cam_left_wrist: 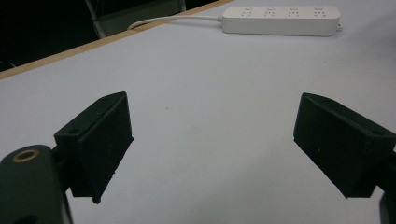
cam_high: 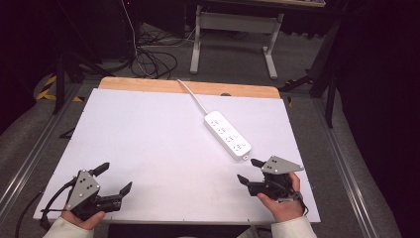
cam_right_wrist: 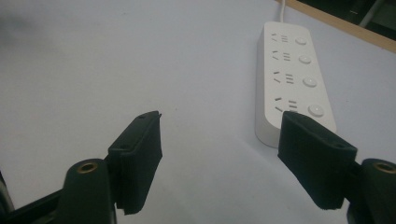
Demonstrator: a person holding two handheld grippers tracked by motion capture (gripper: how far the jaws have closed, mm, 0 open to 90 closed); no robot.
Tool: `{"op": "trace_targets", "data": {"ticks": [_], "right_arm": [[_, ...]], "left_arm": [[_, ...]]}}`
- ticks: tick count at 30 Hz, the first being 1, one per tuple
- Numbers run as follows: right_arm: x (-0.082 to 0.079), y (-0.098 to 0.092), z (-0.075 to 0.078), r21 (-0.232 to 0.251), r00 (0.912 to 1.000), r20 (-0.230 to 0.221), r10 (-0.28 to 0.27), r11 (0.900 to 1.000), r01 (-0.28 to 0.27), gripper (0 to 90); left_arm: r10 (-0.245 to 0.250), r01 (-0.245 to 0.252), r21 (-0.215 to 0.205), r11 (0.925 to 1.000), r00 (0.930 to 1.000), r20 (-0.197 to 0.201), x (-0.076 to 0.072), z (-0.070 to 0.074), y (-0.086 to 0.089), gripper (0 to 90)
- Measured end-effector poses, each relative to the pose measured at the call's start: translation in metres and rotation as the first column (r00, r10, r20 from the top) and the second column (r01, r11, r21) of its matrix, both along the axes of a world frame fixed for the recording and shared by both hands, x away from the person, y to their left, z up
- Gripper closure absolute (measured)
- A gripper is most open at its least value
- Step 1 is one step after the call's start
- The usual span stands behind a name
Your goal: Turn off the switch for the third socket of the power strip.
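R gripper (cam_high: pixel 247 170) near the desk's front-right corner, held low over the white top in the person's right hand (cam_high: pixel 280 202). Jaws spread, nothing btwn them, aimed toward the near end of the power strip (cam_high: pixel 227 135). In the right gripper view the strip's near end sits just past and beside the right-hand jaw, apart from it; no contact seen.

L gripper (cam_high: pixel 115 177) near the front-left corner, jaws spread wide, empty, pointing across bare desk (cam_high: pixel 148 129). In the left gripper view the strip lies far off, near the back edge.

Power strip: white, 4 sockets w/ 4 round buttons, lying flat, socket face up, right of centre, running diagonally from mid-back toward the front-right corner. Its white cable (cam_high: pixel 192 95) runs off over the desk's back edge. No plug in any socket.

Progress (judgement): approach stage only. Strip untouched, nothing gripped or pressed yet. R gripper is the likely worker, being close. Left to do: close the gap to the strip's near end, then grasp it or press a button; which one, can't tell.
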State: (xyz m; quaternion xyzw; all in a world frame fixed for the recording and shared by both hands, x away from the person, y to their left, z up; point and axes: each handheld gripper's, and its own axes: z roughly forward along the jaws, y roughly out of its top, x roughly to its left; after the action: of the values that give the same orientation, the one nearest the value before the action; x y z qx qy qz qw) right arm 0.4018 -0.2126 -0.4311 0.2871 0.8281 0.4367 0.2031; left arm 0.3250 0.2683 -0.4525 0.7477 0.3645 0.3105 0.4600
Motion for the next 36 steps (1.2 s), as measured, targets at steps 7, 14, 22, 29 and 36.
{"op": "trace_targets", "data": {"ticks": [7, 14, 22, 29, 36], "right_arm": [[0.007, 0.003, 0.01, -0.013, 1.0, 0.001, 0.0, 1.0, 0.0, 30.5], [0.012, 0.005, 0.019, -0.028, 0.9999, 0.011, 0.006, 1.0, -0.005, 30.6], [0.015, 0.006, 0.024, -0.034, 0.9999, 0.014, -0.002, 0.999, 0.003, 30.8], [0.018, 0.01, 0.028, -0.049, 0.9999, 0.003, 0.015, 0.999, -0.015, 47.4], [0.031, 0.011, 0.035, -0.006, 0.9992, -0.039, -0.006, 1.0, 0.005, 67.0]], "left_arm": [[0.001, -0.001, -0.003, 1.0, 1.0, -0.001, 0.0, 0.0, 0.0, 12.2], [0.001, -0.001, 0.002, 1.0, 1.0, 0.001, 0.0, 0.0, 0.0, 12.2], [-0.001, 0.001, 0.002, 1.0, 1.0, 0.004, 0.0, 0.0, 0.0, 12.2], [0.002, -0.002, 0.0, 1.0, 1.0, 0.006, -0.001, 0.0, -0.001, 12.2], [0.001, -0.001, 0.004, 1.0, 1.0, 0.009, -0.001, 0.0, -0.001, 12.2]]}}
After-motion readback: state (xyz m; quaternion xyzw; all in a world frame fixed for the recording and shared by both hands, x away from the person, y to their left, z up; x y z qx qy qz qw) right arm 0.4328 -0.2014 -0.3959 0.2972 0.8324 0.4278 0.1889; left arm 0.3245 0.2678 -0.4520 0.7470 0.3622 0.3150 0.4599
